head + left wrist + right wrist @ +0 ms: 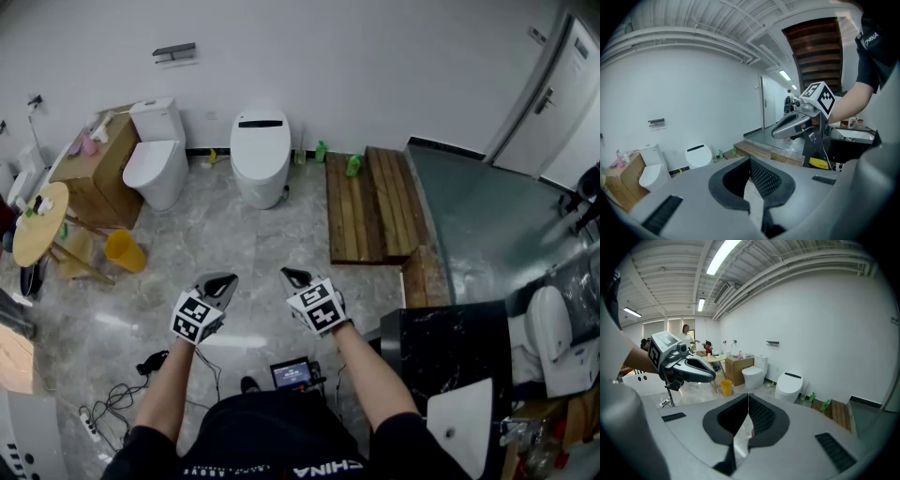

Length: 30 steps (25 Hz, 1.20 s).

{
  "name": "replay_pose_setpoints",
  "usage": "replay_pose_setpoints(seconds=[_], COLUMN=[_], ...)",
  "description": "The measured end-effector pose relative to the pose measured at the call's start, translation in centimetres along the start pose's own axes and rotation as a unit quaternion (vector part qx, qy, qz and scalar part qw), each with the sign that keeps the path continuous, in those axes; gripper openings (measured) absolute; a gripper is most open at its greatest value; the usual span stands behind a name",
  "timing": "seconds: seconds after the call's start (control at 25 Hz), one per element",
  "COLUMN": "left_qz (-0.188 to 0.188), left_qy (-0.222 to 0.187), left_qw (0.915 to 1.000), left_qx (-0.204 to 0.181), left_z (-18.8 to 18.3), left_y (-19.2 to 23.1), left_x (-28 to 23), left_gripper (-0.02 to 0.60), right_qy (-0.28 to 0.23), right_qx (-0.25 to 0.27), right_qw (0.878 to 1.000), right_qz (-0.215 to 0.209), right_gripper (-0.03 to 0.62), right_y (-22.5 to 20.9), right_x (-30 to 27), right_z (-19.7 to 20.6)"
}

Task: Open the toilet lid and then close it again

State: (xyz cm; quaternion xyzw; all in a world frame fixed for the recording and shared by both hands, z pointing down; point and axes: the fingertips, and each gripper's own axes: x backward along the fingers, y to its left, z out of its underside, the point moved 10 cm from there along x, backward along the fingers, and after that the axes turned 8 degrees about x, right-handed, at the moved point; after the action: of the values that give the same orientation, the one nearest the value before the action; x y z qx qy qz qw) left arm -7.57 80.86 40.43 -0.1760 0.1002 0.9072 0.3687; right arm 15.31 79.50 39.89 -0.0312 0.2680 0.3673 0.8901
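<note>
Head view: two hand-held grippers, left gripper (225, 278) and right gripper (286, 274), over the grey marble floor (253, 239), well apart from two white toilets at the far wall: oval closed-lid toilet (260, 150) and tank toilet (155, 164). One yellow bin (125, 250), two green bottles (322, 151). Left gripper view: jaws together, nothing between. Right gripper view: jaws together, empty.
</note>
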Motion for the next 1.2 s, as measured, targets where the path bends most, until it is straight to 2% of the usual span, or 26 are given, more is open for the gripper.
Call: replay_pose_setpoints(seconds=[0.48,0.92,1.0,1.12,1.2], left_qz=[-0.007,-0.013,-0.011,0.002,0.001], left_qy=[0.006,0.011,0.004,-0.037,-0.041], left_qw=[1.0000,0.9997,0.9999,0.9978,0.9968], left_qx=[-0.003,-0.015,0.002,0.056,0.068], left_z=[0.0,-1.0,-1.1,-1.2,-1.0], left_y=[-0.6,-2.3,-2.4,-1.9,-1.3], left_x=[-1.2,-5.2,-5.8,-6.1,-6.4], left_gripper=[0.009,0.009,0.009,0.009,0.009], right_qy=[0.000,-0.016,-0.012,-0.004,0.003], right_qx=[-0.018,-0.031,-0.038,-0.046,-0.053], right_qw=[1.000,0.999,0.999,0.999,0.999], right_qz=[-0.004,0.006,0.004,-0.001,-0.004], right_gripper=[0.014,0.014,0.014,0.014,0.014], right_y=[-1.5,-6.1,-6.8,-7.6,-8.1], right_x=[0.5,0.9,1.0,0.9,0.5], right_z=[1.1,4.5,5.1,6.1,6.5])
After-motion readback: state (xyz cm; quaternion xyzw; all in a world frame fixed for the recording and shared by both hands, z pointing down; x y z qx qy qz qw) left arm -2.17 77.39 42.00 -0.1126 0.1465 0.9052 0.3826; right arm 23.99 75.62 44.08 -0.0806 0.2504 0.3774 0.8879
